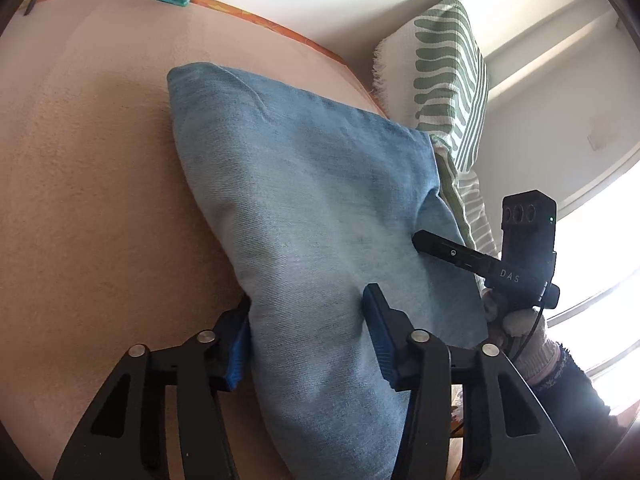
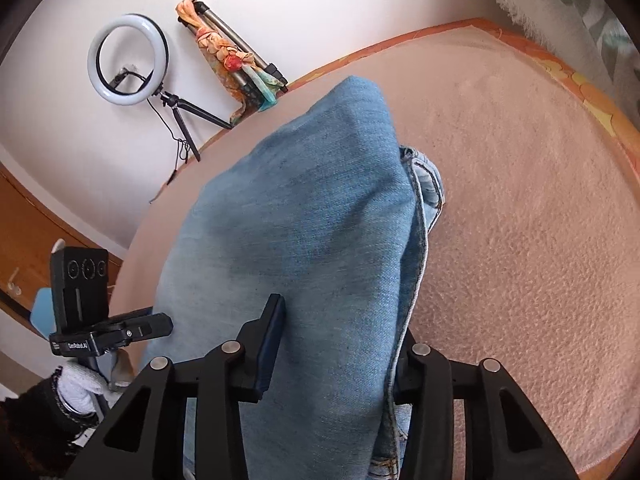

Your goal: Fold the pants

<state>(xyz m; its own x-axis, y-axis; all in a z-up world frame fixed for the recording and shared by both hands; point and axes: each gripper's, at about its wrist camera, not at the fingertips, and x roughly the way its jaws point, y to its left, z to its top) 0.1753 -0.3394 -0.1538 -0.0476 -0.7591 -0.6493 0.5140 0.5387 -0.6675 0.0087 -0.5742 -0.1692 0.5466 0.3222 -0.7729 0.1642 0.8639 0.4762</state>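
Observation:
Light blue denim pants [image 1: 312,208] lie folded over on a pink bed cover [image 1: 100,160]. My left gripper [image 1: 308,320] is shut on the near edge of the pants; the cloth bulges between its blue pads. My right gripper [image 2: 340,344] is shut on the same pants [image 2: 304,216] at another edge, with the seam and waistband [image 2: 424,184] to the right. Its right finger is hidden under the cloth. The right gripper also shows in the left wrist view [image 1: 452,254], and the left gripper shows in the right wrist view [image 2: 120,332].
A green-and-white patterned pillow [image 1: 448,72] leans at the bed's far right. A ring light on a tripod [image 2: 128,64] and a second tripod with a scarf [image 2: 236,60] stand by the white wall. The bed cover [image 2: 520,220] has an orange border.

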